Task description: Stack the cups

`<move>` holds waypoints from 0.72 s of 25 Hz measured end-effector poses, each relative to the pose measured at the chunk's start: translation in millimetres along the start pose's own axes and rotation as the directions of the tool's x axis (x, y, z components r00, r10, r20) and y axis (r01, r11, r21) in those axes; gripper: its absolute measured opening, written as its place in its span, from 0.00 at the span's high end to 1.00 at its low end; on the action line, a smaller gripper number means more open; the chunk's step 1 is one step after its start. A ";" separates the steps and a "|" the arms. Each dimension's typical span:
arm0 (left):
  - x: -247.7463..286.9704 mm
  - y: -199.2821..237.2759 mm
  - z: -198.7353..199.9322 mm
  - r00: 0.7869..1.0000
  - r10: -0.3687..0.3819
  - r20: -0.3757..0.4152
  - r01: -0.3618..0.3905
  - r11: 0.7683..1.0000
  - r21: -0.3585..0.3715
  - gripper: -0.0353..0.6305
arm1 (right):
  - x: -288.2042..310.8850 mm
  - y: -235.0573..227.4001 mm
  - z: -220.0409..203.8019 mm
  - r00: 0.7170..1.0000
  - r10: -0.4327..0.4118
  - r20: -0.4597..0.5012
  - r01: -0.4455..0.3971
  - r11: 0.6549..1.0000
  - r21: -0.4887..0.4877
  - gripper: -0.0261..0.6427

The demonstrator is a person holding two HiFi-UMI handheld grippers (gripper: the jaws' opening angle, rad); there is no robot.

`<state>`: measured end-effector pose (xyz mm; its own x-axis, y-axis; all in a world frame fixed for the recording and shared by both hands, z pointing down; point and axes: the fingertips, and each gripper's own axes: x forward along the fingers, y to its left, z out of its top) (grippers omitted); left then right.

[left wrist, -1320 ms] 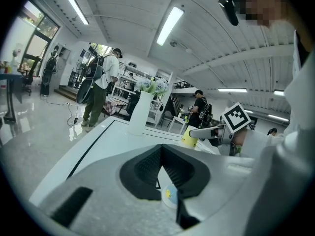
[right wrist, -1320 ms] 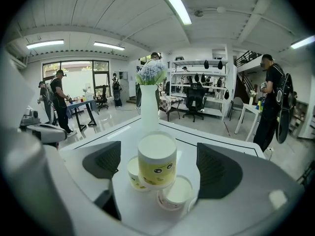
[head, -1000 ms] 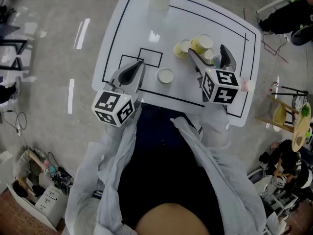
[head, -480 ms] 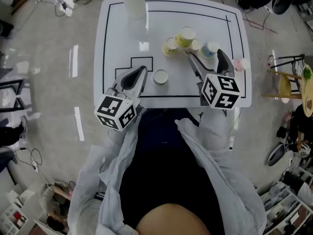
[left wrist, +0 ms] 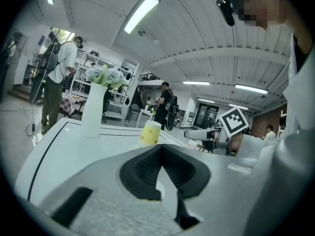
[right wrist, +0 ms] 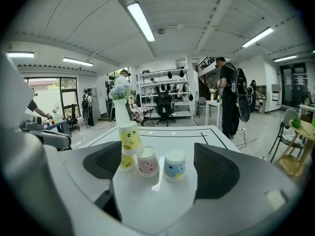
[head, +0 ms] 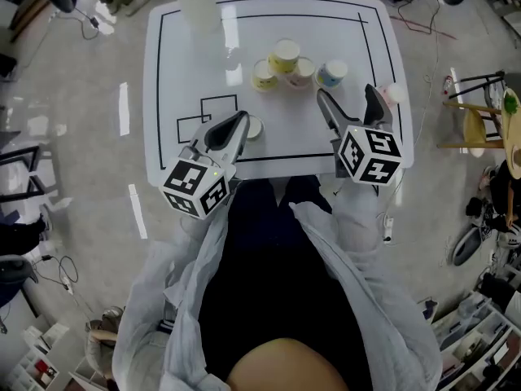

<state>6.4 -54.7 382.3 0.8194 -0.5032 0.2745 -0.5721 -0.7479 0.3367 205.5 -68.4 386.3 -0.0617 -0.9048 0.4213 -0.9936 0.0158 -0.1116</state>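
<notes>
Pale grey jacket [head: 370, 300], worn open; dark shirt [head: 260, 275] beneath

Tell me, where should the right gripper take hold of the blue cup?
Around its round side wall, mid-height, coming level from the near edge of the table. The blue cup stands on end, slightly apart from the pink cup, so the fingers of the open right gripper could probably pass on either side.

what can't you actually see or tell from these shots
small white cup: head view, the left gripper covers most of it, so any print is hidden.
tall white vase: head view, the top edge cuts off its upper end.
pink cup beside the right gripper: head view, partly behind that gripper's jaw; the right gripper view does not show it.
</notes>
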 end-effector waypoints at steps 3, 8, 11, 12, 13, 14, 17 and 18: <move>16.7 -14.8 -2.5 1.000 0.006 -0.016 -0.006 1.000 0.012 0.95 | -3.5 -21.0 -1.9 1.000 0.003 -0.010 -0.003 1.000 -0.009 0.25; 46.1 -46.1 -6.9 1.000 0.019 -0.022 -0.018 1.000 0.008 0.95 | -17.0 -69.3 -2.6 1.000 -0.015 -0.018 0.014 0.999 -0.033 0.26; 62.4 -65.1 -8.6 1.000 0.023 -0.020 -0.023 1.000 0.000 0.95 | -23.9 -98.0 -1.6 1.000 -0.023 -0.015 0.022 0.999 -0.028 0.26; 67.7 -70.9 -9.0 1.000 0.023 -0.021 -0.023 1.000 0.000 0.95 | -25.6 -106.7 -1.2 1.000 -0.025 -0.014 0.024 0.999 -0.027 0.26; 73.0 -76.4 -9.4 1.000 0.023 -0.021 -0.023 1.000 0.002 0.95 | -27.2 -114.8 -0.9 1.000 -0.026 -0.013 0.026 0.999 -0.027 0.26; 78.0 -81.5 -9.8 1.000 0.022 -0.020 -0.022 1.000 0.002 0.95 | -28.9 -122.5 -0.6 1.000 -0.028 -0.011 0.028 0.999 -0.029 0.26; 91.5 -95.5 -14.0 1.000 0.024 -0.017 -0.024 1.000 -0.001 0.95 | -35.6 -143.0 -2.6 1.000 -0.031 -0.008 0.030 0.999 -0.031 0.26; 95.7 -100.1 -16.1 1.000 0.026 -0.017 -0.026 1.000 -0.003 0.95 | -38.4 -149.2 -4.5 0.999 -0.031 -0.009 0.030 0.999 -0.030 0.26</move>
<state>141.4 -21.0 389.4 0.8036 -0.5149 0.2984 -0.5932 -0.7334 0.3321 355.7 -34.1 390.8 -0.0320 -0.9010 0.4326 -0.9974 0.0011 -0.0714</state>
